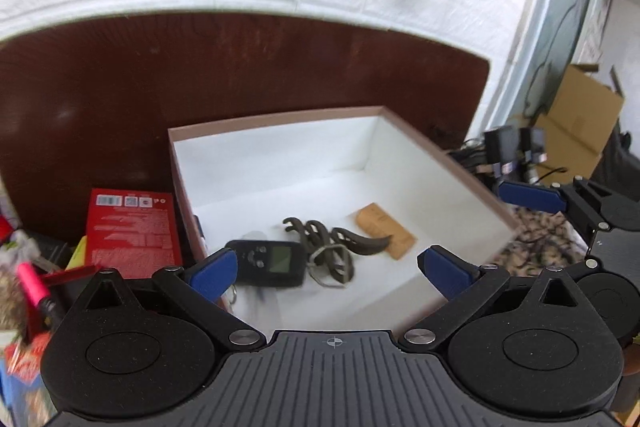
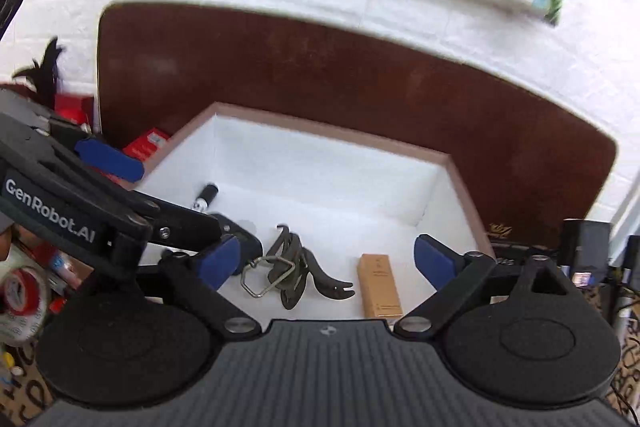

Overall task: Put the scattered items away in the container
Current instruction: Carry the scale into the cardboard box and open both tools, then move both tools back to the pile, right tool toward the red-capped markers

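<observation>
The container is a white-lined box with a brown rim [image 1: 276, 117] [image 2: 332, 127] on a dark wooden surface. On its floor lie a black handheld device with a small screen [image 1: 268, 263], a bundle of dark straps with a metal ring [image 1: 328, 247] [image 2: 296, 267], a small tan carton [image 1: 384, 231] [image 2: 378, 285] and a black marker [image 2: 206, 197]. My left gripper [image 1: 330, 275] hangs open over the box's near left part, nothing between its pads. My right gripper [image 2: 327, 263] is open above the straps, empty too. One of its blue fingers [image 1: 532, 197] shows at the box's right rim.
A red carton [image 1: 132, 227] and a pink marker [image 1: 34, 283] lie among clutter left of the box. A roll of tape [image 2: 20, 299] sits further left. A cardboard box [image 1: 580, 119] and cables stand to the right. A white brick wall rises behind.
</observation>
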`<state>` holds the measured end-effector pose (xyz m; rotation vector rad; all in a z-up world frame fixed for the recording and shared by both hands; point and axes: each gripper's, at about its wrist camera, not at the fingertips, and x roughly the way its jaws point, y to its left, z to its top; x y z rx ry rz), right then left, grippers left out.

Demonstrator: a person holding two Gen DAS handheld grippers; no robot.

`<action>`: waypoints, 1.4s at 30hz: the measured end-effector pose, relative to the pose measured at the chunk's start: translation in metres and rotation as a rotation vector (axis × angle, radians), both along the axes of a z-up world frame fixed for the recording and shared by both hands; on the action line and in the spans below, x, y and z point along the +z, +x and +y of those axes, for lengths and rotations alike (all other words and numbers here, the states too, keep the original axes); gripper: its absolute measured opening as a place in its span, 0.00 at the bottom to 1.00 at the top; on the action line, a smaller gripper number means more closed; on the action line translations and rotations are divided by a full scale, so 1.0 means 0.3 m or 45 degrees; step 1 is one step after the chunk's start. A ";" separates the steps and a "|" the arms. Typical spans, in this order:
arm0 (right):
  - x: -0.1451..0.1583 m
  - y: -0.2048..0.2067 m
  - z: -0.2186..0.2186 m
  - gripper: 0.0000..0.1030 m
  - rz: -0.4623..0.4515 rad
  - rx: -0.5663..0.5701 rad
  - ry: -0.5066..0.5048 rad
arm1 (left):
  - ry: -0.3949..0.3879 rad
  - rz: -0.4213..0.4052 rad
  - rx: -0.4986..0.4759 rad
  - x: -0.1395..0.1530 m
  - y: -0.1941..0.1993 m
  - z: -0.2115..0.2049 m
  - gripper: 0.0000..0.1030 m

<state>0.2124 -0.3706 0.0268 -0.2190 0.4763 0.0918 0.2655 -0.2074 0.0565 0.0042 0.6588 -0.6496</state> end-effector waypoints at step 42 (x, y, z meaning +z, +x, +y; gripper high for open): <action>-0.345 -0.761 0.754 0.99 0.262 0.380 0.141 | 0.037 0.055 0.597 -0.346 -0.695 0.950 1.00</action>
